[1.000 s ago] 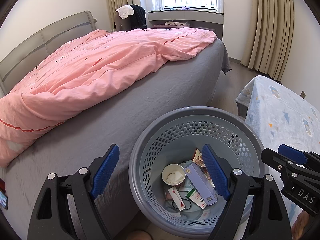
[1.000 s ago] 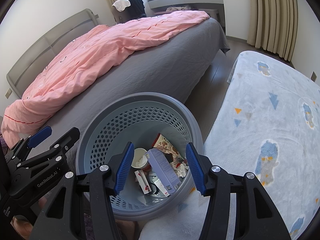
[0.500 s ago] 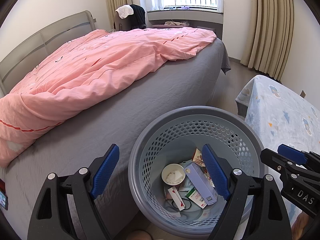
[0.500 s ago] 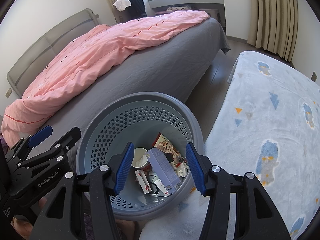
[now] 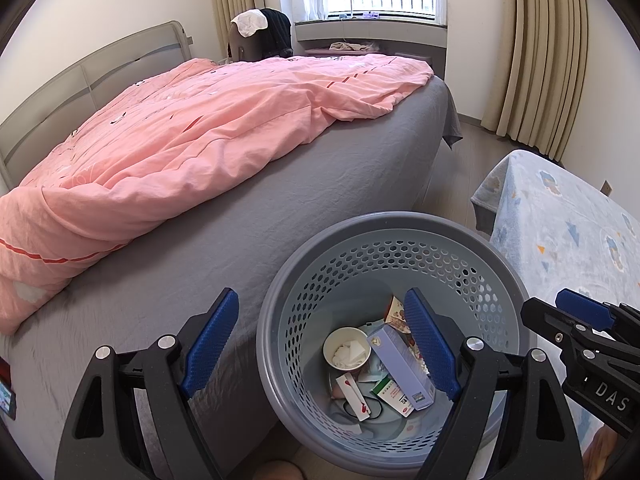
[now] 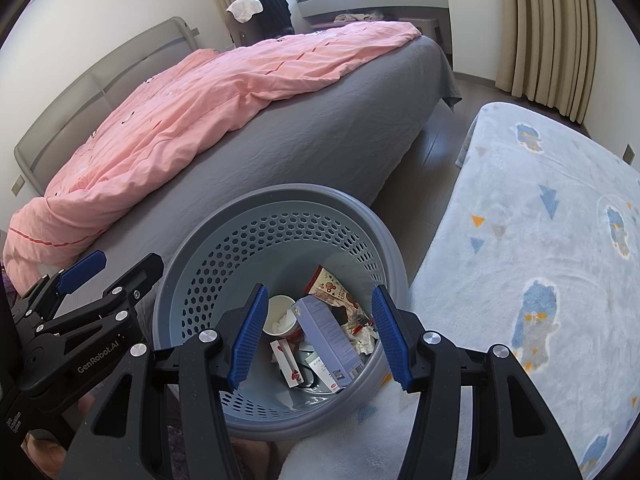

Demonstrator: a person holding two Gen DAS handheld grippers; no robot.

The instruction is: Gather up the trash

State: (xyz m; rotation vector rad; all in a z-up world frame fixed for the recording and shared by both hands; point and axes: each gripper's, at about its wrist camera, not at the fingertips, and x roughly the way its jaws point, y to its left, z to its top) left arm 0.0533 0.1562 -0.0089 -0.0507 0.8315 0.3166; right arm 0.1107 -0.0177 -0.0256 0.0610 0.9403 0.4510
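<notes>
Trash in bin (image 5: 280,304), on bin floor: cup (image 5: 346,348), box (image 5: 400,364), wrappers (image 6: 334,292). Judged light, thin, crushable; box stiffest, grip across long sides. Left gripper (image 5: 320,344) released wide, empty, above near rim. Right gripper (image 6: 318,336) released, empty, touching nothing.

pink duvet (image 5: 192,148), grey bed (image 5: 320,196), patterned blanket (image 6: 540,240)

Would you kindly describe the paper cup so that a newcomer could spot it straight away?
Beside the grey bed stands a round, perforated grey-blue wastebasket. At its bottom, left of the long lavender carton, sits the paper cup. It is the only round, open-topped item there, white inside with crumpled tissue in it.
</notes>
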